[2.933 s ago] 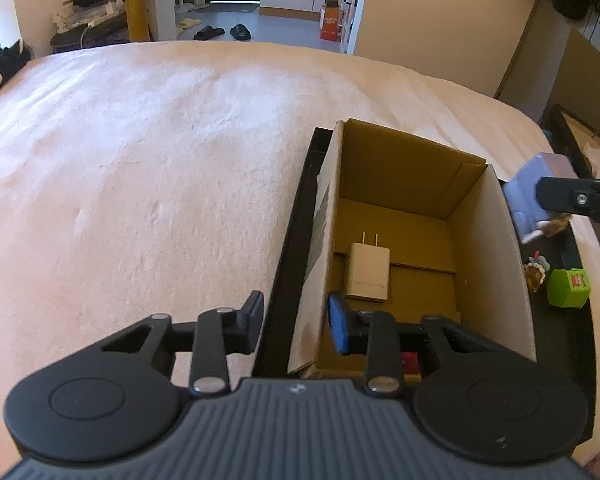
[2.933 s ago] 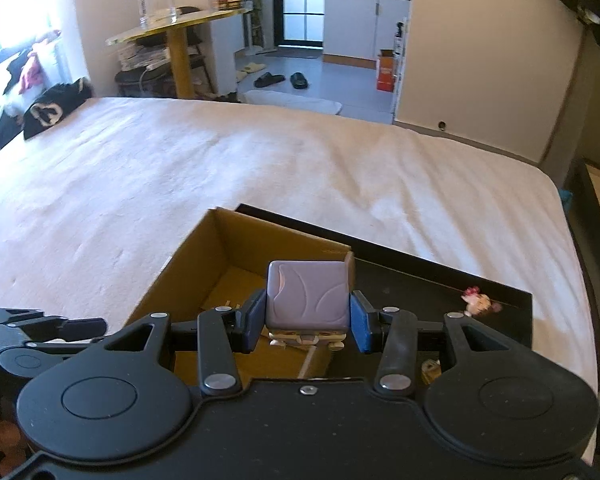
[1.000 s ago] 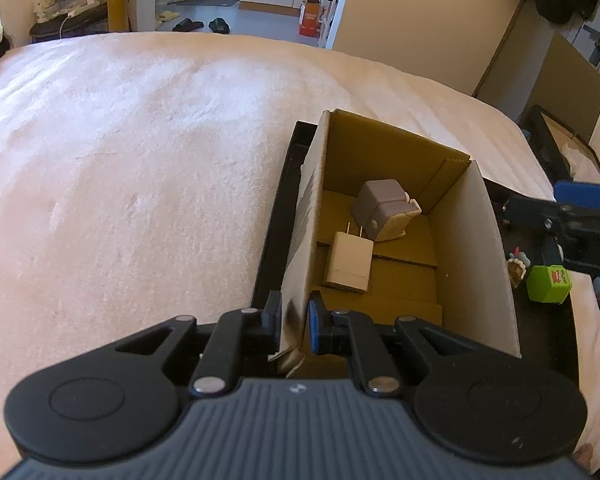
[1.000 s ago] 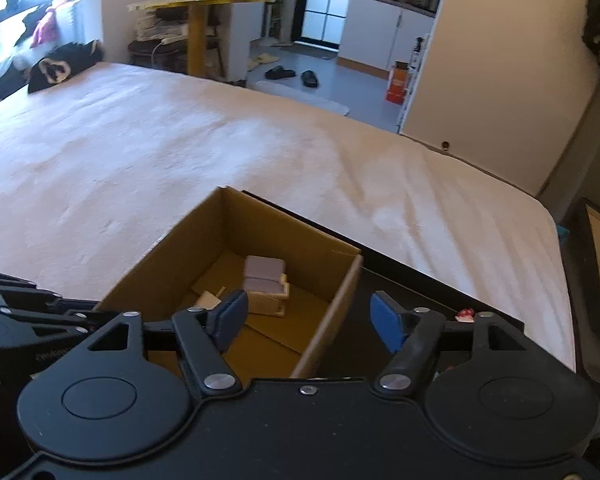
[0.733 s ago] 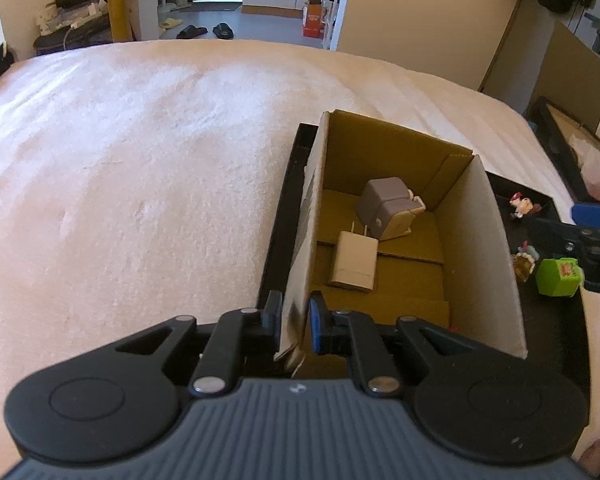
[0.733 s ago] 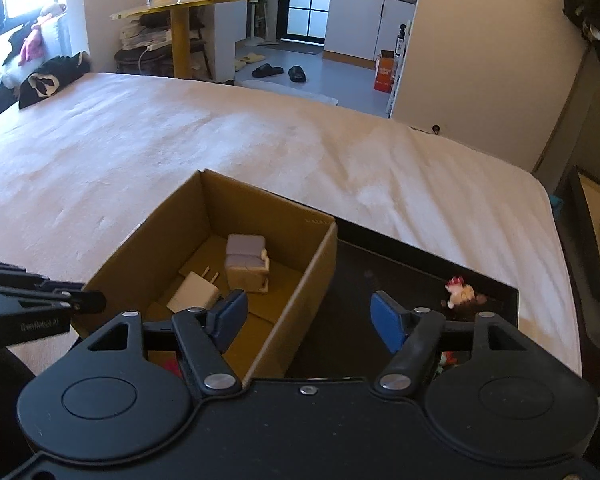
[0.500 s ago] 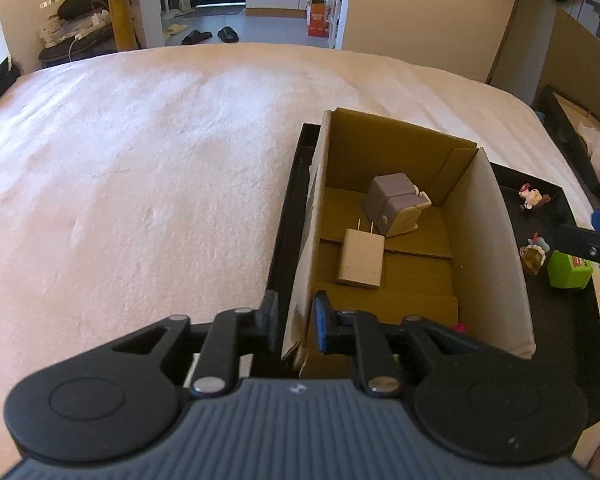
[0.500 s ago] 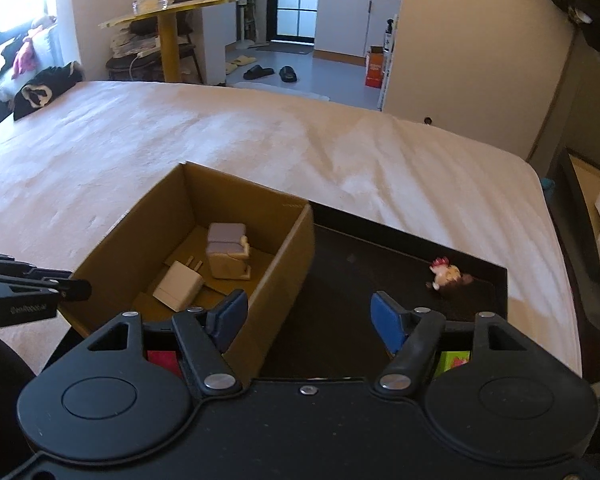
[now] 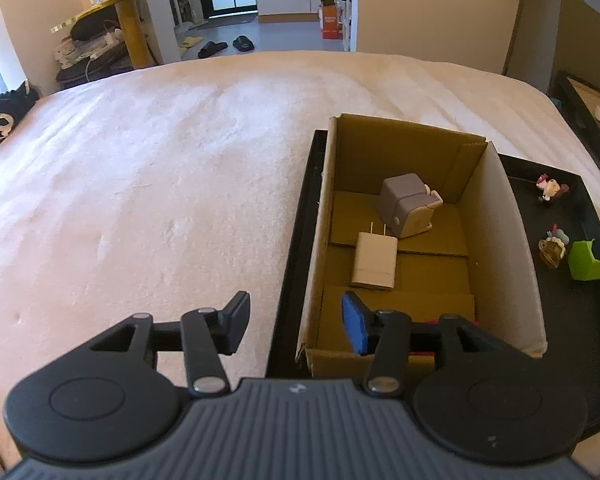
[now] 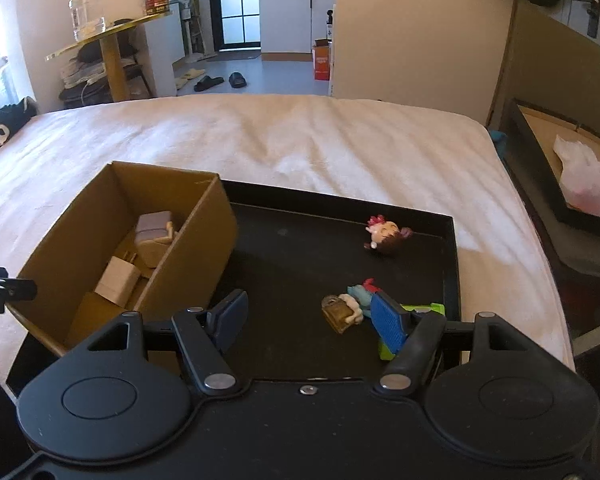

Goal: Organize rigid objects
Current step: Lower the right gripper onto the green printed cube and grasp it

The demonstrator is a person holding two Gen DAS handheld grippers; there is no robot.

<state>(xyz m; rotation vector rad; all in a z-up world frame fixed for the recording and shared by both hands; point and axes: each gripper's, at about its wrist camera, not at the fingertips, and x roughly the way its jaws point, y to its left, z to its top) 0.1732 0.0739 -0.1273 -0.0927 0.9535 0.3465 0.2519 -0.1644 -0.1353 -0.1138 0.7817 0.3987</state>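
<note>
cardboard box (image 9: pixel 496 240) stands on the left part of a black tray (image 10: pixel 448 264), tray on the bed (image 9: pixel 140 184). inside the box: white usb charger (image 9: pixel 374 261) flat on the floor, prongs toward the far wall; a grey-and-cream plug adapter (image 9: pixel 406 204) just beyond it, touching or nearly so. something red at the near inner end, mostly hidden by the left tool.

loose on the tray, right of the box: brass padlock (image 10: pixel 337 313) touching a small teal-and-red figurine (image 10: pixel 362 294); green block (image 9: pixel 588 261) just to their right, partly hidden behind the right finger in the right wrist view; a doll head figurine (image 10: pixel 386 233) farther back, well apart from the rest.

right gripper (image 10: pixel 308 318): jaws wide open, nothing held. the padlock lies between the jaws, ahead and nearer the right finger; its long axis runs roughly along the fingers, shackle away from the camera (judgement, small in frame).

left gripper (image 9: pixel 294 322): jaws open, nothing held, straddling the box's near-left corner, one finger outside over the bed, one inside over the box floor. not touching the wall as far as i can tell.

judgement: right hand is the nearer one to the remaining loose items; next pick probably the padlock. risk: closing may also catch the figurine against it.
</note>
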